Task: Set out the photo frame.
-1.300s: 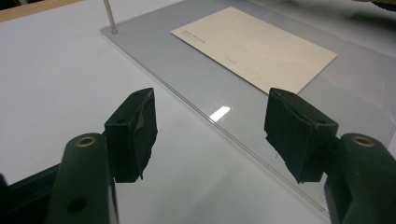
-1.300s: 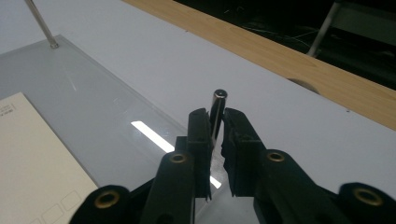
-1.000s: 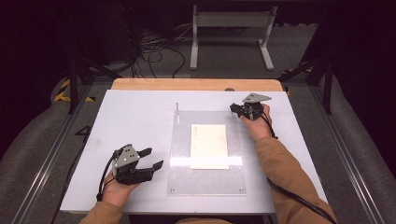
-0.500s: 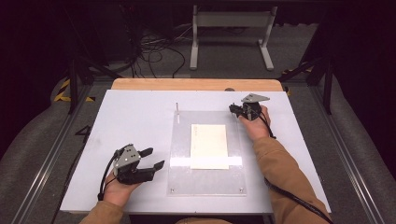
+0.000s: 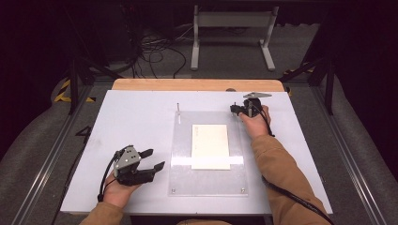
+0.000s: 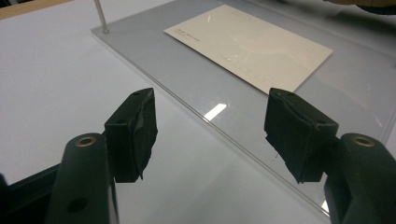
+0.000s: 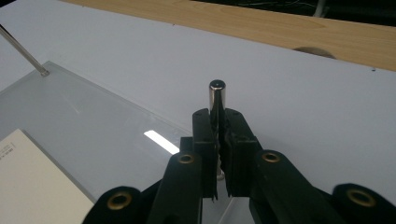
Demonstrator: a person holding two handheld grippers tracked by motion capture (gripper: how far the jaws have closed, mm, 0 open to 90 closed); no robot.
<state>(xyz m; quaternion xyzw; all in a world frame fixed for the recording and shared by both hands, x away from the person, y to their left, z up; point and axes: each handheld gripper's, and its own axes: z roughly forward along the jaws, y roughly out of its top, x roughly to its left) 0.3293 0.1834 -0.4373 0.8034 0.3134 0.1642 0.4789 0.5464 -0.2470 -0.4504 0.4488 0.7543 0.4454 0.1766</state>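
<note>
Clamping a metal pin [image 7: 217,95] at the acrylic plate's [image 5: 180,154] far corner.
Right gripper [image 7: 217,140] jaws grip it; left gripper [image 6: 210,135] jaws stand apart over the bench [image 5: 126,117].

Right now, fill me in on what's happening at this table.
A person works at a white table with a claw in each hand. The right claw is shut on a metal pin standing upright at the far right corner of a clear acrylic plate. Another thin pin stands at the plate's far left corner. A cream card lies flat on the plate. The left claw rests open on the table beside the plate's left edge, holding nothing.
</note>
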